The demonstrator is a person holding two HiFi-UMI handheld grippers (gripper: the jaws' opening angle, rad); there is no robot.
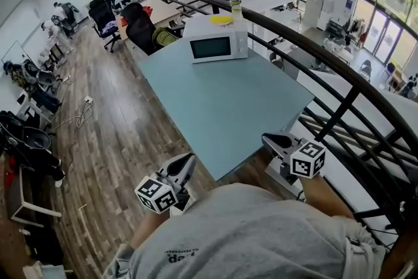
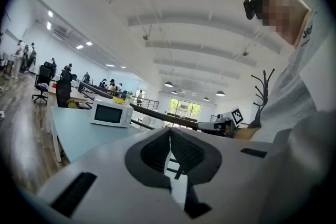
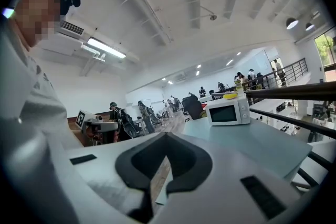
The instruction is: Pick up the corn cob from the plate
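Two grippers are held just off the near corner of the light blue rectangular table (image 1: pixel 222 101), the left gripper (image 1: pixel 187 162) beside its near left edge and the right gripper (image 1: pixel 269 138) beside its near right edge. The jaws of each are closed together, and nothing is held between them.

No corn cob can be made out in any view. A flat yellow thing (image 1: pixel 221 19) is seen on top of the boxy white microwave oven (image 1: pixel 215 46) at the table's far end. It is judged to be perhaps the plate, but that cannot be told.

Several faults are to be feared. If the jaws are not parted before the reach, a round cob would be pushed rather than gripped, and it could be rolled off its perch. The table's near corner could be struck by either gripper.

The table top is left bare from the near corner up to the oven, so a straight approach is allowed. Open wooden plank floor (image 1: pixel 117 114) is found along the table's left side. The right side is hemmed in by the dark metal railing (image 1: pixel 339 95), and little room for swinging is given there.
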